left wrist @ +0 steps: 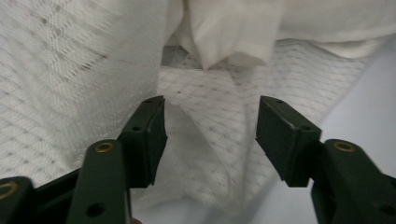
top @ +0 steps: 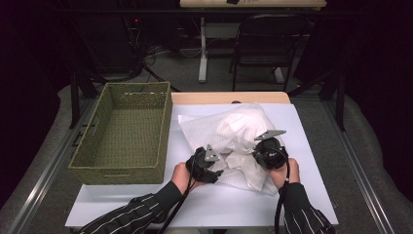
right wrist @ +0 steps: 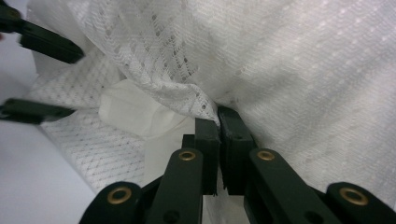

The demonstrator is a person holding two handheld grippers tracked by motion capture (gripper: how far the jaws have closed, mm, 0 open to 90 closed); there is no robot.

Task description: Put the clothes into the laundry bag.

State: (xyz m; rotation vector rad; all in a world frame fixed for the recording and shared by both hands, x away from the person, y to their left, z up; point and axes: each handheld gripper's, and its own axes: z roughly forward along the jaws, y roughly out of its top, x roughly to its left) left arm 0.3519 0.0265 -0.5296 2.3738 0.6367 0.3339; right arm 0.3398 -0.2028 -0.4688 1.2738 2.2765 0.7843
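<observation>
Right claw [right wrist: 218,122]: pinched on white mesh cloth [top: 234,131] | left claw [left wrist: 210,135]: wide open, empty | writing: none legible

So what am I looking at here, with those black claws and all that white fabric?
A person sits at a white table holding a hand-held two-jaw tool in each hand. One picture looks down from above; the other two come from cameras riding on each tool. On the table lie a crumpled white mesh cloth and an empty green woven basket. The left gripper is open, cloth between its jaws. The right gripper is shut on a fold of that cloth.
</observation>
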